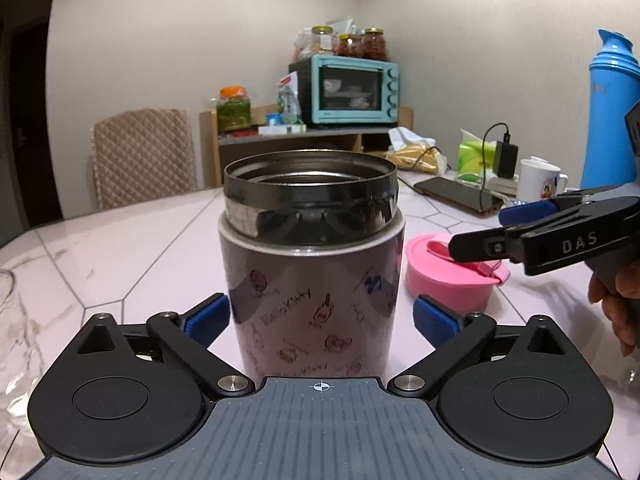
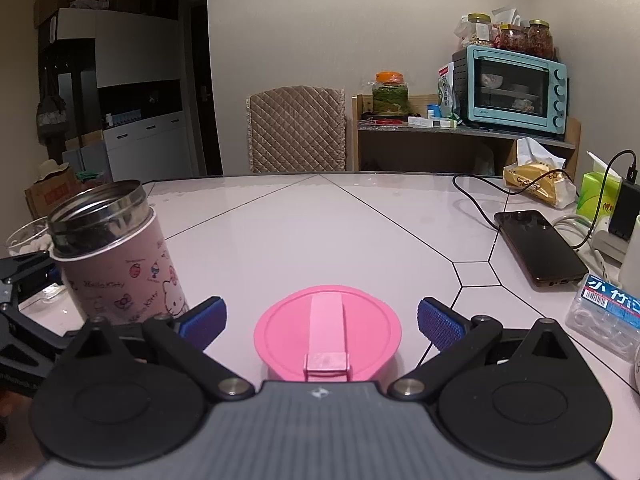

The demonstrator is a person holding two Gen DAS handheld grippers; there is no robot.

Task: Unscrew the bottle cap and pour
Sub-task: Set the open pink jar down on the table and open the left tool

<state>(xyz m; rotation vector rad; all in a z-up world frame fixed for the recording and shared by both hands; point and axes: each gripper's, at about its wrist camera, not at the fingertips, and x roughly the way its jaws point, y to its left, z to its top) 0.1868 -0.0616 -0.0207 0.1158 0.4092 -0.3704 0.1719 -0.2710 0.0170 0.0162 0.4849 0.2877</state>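
Observation:
A pink cartoon-print thermos jar (image 1: 312, 300) stands upright on the white table (image 1: 140, 248), its steel mouth (image 1: 310, 184) uncovered. My left gripper (image 1: 320, 318) is open around its lower body: the left blue pad (image 1: 208, 318) sits at the wall, and the right pad (image 1: 434, 320) stands a small gap off. The jar's pink cap (image 2: 328, 328) lies flat on the table to the jar's right. My right gripper (image 2: 322, 320) is open around the cap with a gap on each side. In the left wrist view, the right gripper (image 1: 500, 228) hovers just over the cap (image 1: 448, 280).
A clear glass (image 2: 28, 236) stands left of the jar. A phone (image 2: 540, 248) on a cable, a plastic box (image 2: 608, 312), a white mug (image 1: 540, 180), a green tissue box (image 1: 474, 156) and a blue flask (image 1: 612, 112) crowd the right side. A chair (image 2: 296, 128) and an oven shelf (image 2: 516, 88) stand behind.

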